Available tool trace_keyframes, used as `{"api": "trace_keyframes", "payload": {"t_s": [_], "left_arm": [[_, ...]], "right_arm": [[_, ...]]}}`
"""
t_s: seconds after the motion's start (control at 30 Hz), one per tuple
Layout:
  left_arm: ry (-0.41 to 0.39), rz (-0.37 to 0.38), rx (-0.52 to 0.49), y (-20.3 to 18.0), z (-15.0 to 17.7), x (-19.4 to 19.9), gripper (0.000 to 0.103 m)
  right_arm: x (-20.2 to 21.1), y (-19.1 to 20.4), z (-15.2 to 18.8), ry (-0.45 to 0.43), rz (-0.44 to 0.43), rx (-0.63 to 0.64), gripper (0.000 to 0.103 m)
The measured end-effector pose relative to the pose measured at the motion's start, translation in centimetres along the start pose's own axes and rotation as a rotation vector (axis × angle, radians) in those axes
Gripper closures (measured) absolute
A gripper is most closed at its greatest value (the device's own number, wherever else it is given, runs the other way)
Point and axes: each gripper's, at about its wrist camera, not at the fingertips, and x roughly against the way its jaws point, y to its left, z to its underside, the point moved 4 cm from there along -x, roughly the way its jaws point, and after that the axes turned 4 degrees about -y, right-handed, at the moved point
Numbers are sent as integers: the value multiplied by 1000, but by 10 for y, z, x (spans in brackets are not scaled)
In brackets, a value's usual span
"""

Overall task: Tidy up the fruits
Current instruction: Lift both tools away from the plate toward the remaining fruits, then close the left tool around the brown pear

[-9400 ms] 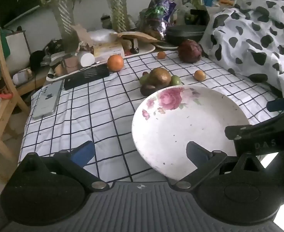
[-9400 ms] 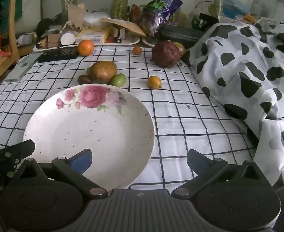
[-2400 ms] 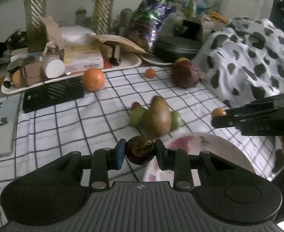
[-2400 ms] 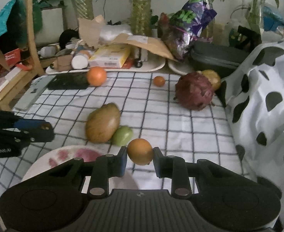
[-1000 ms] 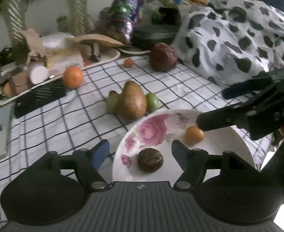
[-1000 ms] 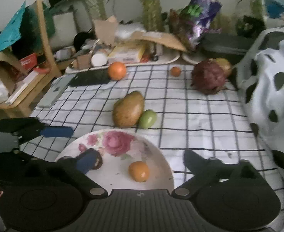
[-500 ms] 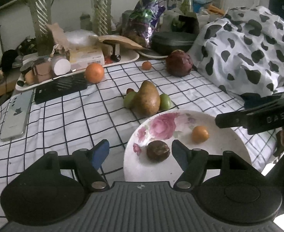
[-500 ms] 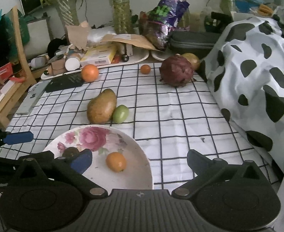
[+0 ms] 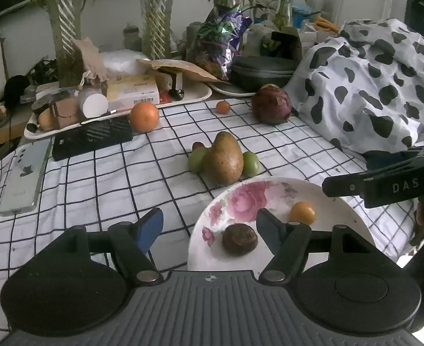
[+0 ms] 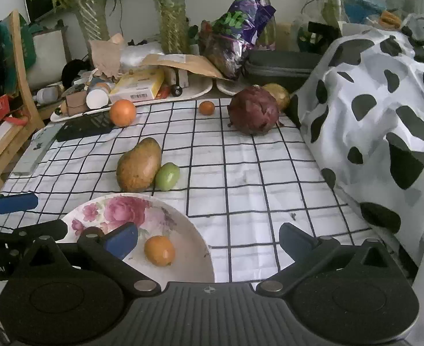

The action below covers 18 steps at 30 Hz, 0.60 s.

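plate (image 9: 353, 210): glazed ceramic by the look of it, glossy white, printed pink roses
tablecloth (image 9: 96, 178): woven cloth, matt white with a black grid, lightly creased
spotted cover (image 10: 384, 115): soft cloth, matt, black patches on white, rumpled
mango (image 10: 139, 165): smooth skin, dull brown-gold sheen
dark round fruit (image 9: 239, 239): wrinkled, matt brown rind
small orange fruit (image 10: 159, 250): smooth, faintly shiny
purple fruit (image 10: 253, 110): rough, scaly, matt
left gripper (image 9: 209, 226): black matt plastic body, ribbed grey housing, blue pads, metal pivot pins
chair frame (image 10: 24, 77): varnished wood
snack bag (image 10: 240, 28): crinkled foil, glossy, possibly plastic film
envelope (image 10: 183, 63): brown paper, matt
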Motion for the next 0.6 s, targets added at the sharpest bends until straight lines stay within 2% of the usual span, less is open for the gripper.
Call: {"api": "trace_keyframes", "payload": {"t_s": [0.3, 0.6], "left_arm": [[3, 6, 0, 10, -9, -15, 33], [-1, 27, -96, 4, -18, -37, 34]], "right_arm": [[-11, 0, -9, -15, 10, 11, 0], [-30, -9, -22, -8, 29, 13, 0]]}}
